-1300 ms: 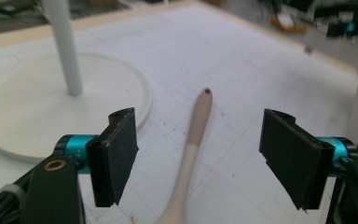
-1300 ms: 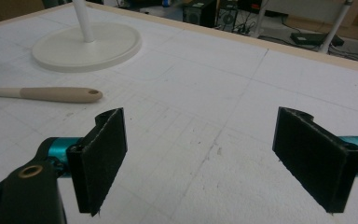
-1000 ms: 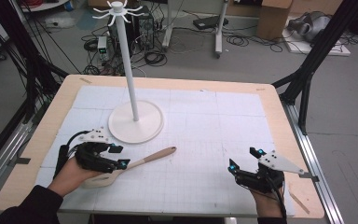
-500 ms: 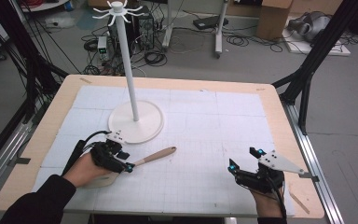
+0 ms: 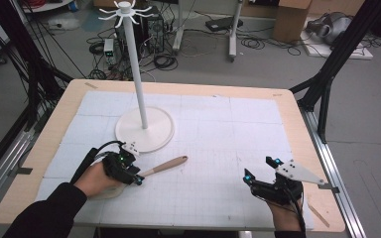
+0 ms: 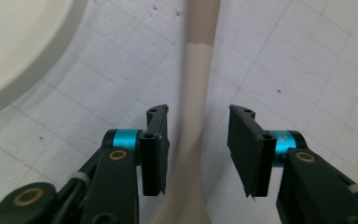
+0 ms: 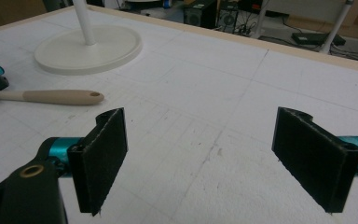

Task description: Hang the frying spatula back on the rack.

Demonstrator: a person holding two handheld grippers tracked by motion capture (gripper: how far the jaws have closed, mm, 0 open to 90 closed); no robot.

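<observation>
A utensil with a brown wooden handle [image 5: 167, 165] and a cream neck lies on the white gridded mat, left of centre. Its head sits under the person's left hand. My left gripper [image 5: 136, 176] points down over the neck [image 6: 192, 116], one jaw on each side. The jaws have just been closing, but the pads stand a little off it, so the gripper is open. My right gripper [image 5: 261, 169] rests wide open near the front right of the mat with nothing between its fingers [image 7: 100, 154]. The handle [image 7: 56, 96] lies far to its left.
A white stand with a round base [image 5: 144, 133] and a tall pole topped with hooks stands at the back left of the mat, close behind the left hand; its base [image 6: 14, 51] also edges the left gripper view. The table's wooden rim [image 5: 297, 124] frames the mat.
The left hand has shifted right and down onto the utensil's neck, and its jaws have narrowed around it. The utensil and the right gripper have stayed put.
</observation>
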